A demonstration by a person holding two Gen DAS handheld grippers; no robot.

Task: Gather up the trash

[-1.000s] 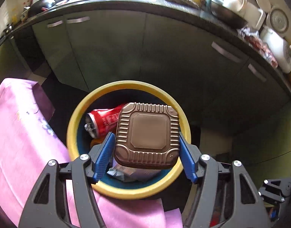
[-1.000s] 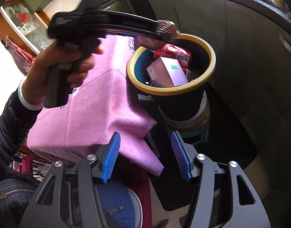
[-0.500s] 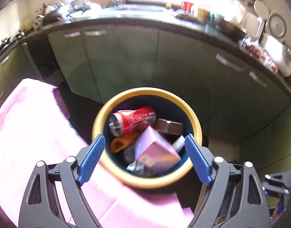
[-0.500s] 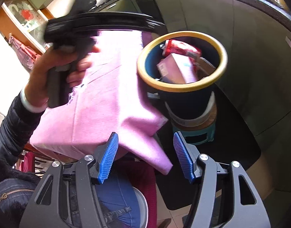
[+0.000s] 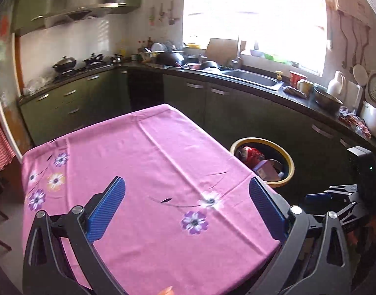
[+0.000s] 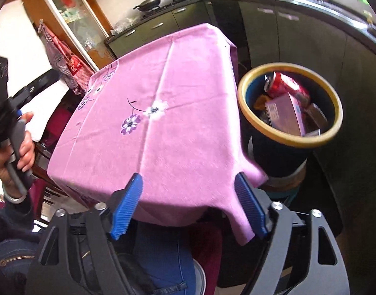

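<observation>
Trash sits in the bin (image 6: 290,108) beyond the table's right edge: a red can (image 6: 285,86), a pink box (image 6: 285,113) and a ribbed brown tray (image 6: 315,116) piled inside the yellow rim. On the table's pink cloth (image 5: 148,172) I see only printed flowers and nothing left to pick up, though the fisheye may hide its near corners.

My left gripper (image 5: 188,211) hangs over the near edge of the table; its jaws have just been opening and stand wide apart with nothing between them. My right gripper (image 6: 188,204) hovers at the near right corner, jaws also just opened, apart and empty.

As I judge it, collecting is about done. To finish well I would scan the cloth from left edge to right before leaving, and keep both sets of fingers clear of the hanging corner so the cloth is not dragged.
</observation>
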